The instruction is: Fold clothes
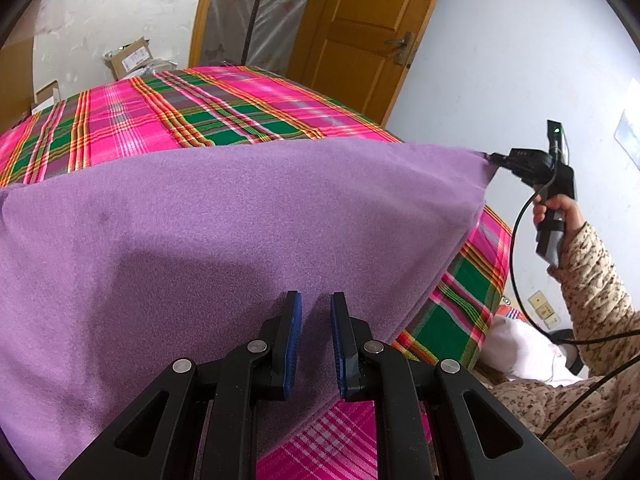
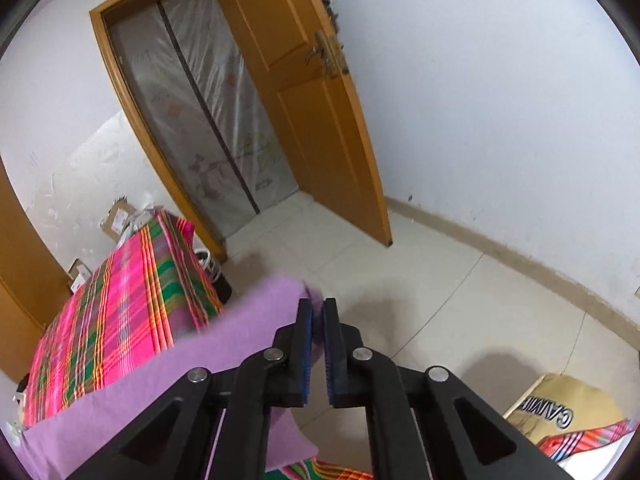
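Note:
A purple fleece cloth (image 1: 240,220) is held up, spread above a bed with a pink and green plaid sheet (image 1: 180,120). My left gripper (image 1: 316,304) grips the cloth's near edge, and purple fabric fills the narrow gap between its blue pads. Far right in the left wrist view, my right gripper (image 1: 490,157) pinches the cloth's corner, pulled taut. A hand (image 1: 554,206) holds that gripper. In the right wrist view the right gripper (image 2: 318,304) is shut on a bunched tip of the purple cloth (image 2: 248,320), out past the bed's (image 2: 120,300) edge, over the tiled floor.
An open wooden door (image 2: 320,120) and a plastic-covered doorway (image 2: 200,100) stand beyond the bed. Cardboard boxes (image 1: 130,58) lie behind the bed. A printed sack (image 2: 560,412) sits on the floor at right. A patterned sleeve (image 1: 592,280) and a black cable (image 1: 516,240) are on the right.

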A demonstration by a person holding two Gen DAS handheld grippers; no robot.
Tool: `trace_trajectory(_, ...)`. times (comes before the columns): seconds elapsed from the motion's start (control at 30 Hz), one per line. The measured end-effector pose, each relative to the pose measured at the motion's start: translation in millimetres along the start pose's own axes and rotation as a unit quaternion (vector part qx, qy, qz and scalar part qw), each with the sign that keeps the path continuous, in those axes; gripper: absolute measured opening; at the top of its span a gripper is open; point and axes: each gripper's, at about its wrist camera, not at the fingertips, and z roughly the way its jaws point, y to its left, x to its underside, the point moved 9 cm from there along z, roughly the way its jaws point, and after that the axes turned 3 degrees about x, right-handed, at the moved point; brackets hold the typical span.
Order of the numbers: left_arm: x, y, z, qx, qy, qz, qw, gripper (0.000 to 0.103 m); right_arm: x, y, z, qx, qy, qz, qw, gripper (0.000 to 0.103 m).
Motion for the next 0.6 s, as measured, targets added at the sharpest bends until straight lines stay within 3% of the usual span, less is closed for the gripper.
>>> trace_trajectory(0.17, -1, 0, 0, 0.0, 0.004, -0.002, 1.0, 0.015, -6, 0, -4, 0.025, -0.004, -0.025, 0.999, 0.005)
trace_trajectory(0.4, -1, 1, 0, 0.002, 0.003, -0.003, 1.0, 0.015, 25, -20, 42, 0.05, 0.073, -0.002, 0.996, 0.005)
trace_trajectory(0.6, -1, 2, 0, 0.001, 0.005, -0.001, 1.0, 0.015, 43, -30, 51, 0.055, 0.105, 0.006, 0.993, 0.006)
